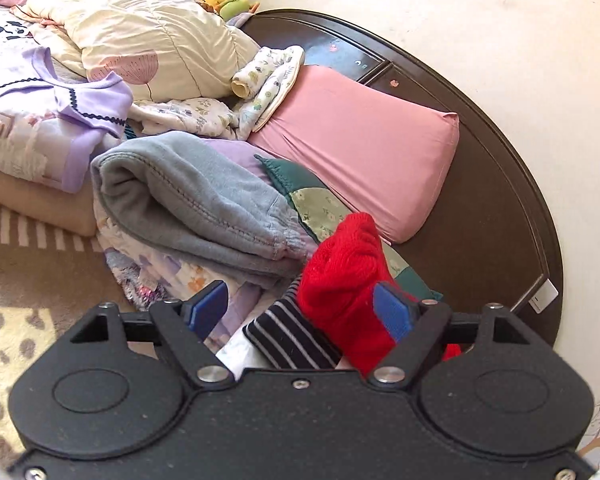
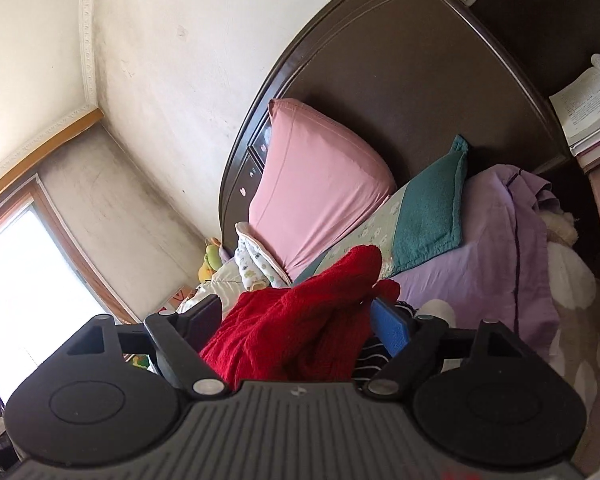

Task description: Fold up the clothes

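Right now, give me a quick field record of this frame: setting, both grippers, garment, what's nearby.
setting: bed with dark wooden headboard
left gripper: jaws open, red knit garment and striped fabric lie between the fingers
right gripper: jaws open, same red garment bunched between the fingers
fold state: red garment crumpled, not folded
nearby: folded grey garment, pink pillow, green pillow

A bright red knit garment (image 1: 346, 264) is lying against black fabric with thin grey stripes (image 1: 288, 336). Blue pads (image 1: 394, 312) are showing on the black left gripper (image 1: 300, 310). Behind, a plain pink pillow (image 1: 360, 148), grey-blue fleece trousers (image 1: 188, 204) and a dark brown headboard (image 2: 400, 68) are catching the daylight.
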### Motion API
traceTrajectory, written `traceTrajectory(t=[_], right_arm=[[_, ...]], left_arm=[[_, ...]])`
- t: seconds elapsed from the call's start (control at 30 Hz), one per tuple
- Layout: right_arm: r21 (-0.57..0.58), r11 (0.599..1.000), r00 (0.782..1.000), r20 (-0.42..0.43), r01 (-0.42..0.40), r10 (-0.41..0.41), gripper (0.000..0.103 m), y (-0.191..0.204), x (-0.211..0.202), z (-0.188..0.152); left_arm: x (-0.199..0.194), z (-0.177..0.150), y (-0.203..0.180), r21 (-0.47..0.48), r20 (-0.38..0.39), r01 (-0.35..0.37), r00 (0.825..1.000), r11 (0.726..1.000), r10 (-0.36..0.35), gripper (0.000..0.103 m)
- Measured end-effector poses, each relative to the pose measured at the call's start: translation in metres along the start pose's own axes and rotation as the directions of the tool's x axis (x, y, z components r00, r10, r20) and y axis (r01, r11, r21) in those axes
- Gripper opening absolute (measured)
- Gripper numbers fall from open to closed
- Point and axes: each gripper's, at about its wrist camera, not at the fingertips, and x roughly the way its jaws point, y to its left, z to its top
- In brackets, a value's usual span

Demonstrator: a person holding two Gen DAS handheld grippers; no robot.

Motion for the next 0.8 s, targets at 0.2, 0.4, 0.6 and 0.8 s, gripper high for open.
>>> traceTrajectory(t=[0.2, 0.4, 0.6, 0.8], right_arm=[[-0.161, 0.985, 0.998, -0.046, -0.060, 0.053, 0.082, 0.024, -0.027, -0.015], [-0.194, 0.966, 0.953, -0.283, -0.170, 0.111, 0.086, 0.091, -0.030, -0.040], [-0.247, 0.915, 0.814, -0.566, -0.319, 0.131, 0.102, 0.175, -0.053, -0.107], [-0.267, 0.856, 0.681, -0.721, -0.442, 0.126, 0.103, 0.243, -0.096, -0.164]], left_arm=[[-0.081, -0.032, 0.027, 0.017, 0.011, 0.014, 1.000, 1.000, -0.015, 0.081], [-0.187, -0.066, 0.057, 0.058, 0.085, -0.157, 0.985, 0.986, 0.152, 0.094], [-0.278, -0.096, 0.091, -0.033, 0.136, -0.451, 0.882, 0.892, 0.451, 0.102], [-0.337, -0.122, 0.089, -0.017, 0.135, -0.652, 0.750, 0.758, 0.648, 0.103]])
